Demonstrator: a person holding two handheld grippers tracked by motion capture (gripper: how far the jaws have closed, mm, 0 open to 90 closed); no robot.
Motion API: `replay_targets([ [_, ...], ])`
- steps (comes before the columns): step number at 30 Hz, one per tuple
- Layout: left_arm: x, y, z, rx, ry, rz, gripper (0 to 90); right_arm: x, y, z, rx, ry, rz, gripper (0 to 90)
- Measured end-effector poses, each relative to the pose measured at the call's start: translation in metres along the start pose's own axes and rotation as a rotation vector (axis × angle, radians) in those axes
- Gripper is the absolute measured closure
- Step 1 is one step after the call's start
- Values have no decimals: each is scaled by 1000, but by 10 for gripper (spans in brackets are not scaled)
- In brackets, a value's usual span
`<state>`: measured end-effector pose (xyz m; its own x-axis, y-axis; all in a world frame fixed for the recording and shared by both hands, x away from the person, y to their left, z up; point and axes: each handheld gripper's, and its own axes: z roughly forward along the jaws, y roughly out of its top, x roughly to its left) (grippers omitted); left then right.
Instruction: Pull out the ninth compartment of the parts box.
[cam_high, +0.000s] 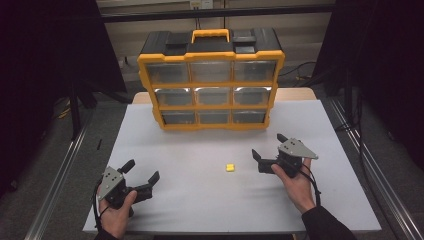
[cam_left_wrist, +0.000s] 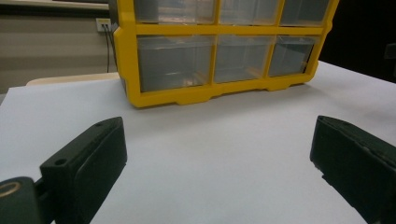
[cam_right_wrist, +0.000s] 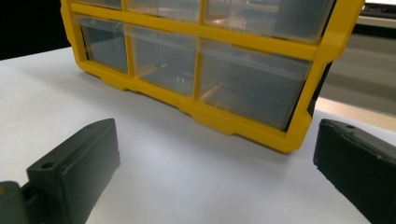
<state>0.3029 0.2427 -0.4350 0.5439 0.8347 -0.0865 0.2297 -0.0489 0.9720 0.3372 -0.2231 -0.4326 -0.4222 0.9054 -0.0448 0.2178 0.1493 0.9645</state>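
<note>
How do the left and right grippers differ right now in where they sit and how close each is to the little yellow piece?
The right gripper sits farther up the table, on its right side; the left gripper sits low, near the front left edge. The right gripper is nearer the small yellow piece, which lies just to its left; the left gripper is much farther from it. Both have their jaws open, hold nothing, and face the yellow drawer organizer.

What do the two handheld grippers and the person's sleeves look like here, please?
Each gripper, left and right, is black with two blocky black jaws, a grey three-cornered plate on top and a black cable trailing back. The left one shows a brass-coloured ring near its jaw base. A dark sleeve covers the right forearm.
</note>
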Motion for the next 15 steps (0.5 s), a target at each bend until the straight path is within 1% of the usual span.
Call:
replay_targets([
  [1,0,0,0,0,3,-5,38,0,1,1,-4,0,1,0],
  [5,1,0,0,4,1,-2,38,1,6,6,-17,-1,-4,1],
  [6,1,0,0,6,-2,-4,38,1,6,8,-20,8,-9,4],
  [9,1,0,0,7,-1,-4,37,3,5,11,-18,8,-1,7],
  [10,1,0,0,5,2,-3,37,6,4,13,-20,-21,-41,6],
  [11,1,0,0,5,2,-2,37,7,5,13,-24,-40,-65,12],
  [12,1,0,0,5,3,-2,37,7,5,14,-24,-41,-65,17],
  [14,0,0,0,8,6,4,37,5,6,16,-15,-41,-25,6],
  [15,0,0,0,8,6,4,37,5,6,16,-15,-41,-25,6],
])
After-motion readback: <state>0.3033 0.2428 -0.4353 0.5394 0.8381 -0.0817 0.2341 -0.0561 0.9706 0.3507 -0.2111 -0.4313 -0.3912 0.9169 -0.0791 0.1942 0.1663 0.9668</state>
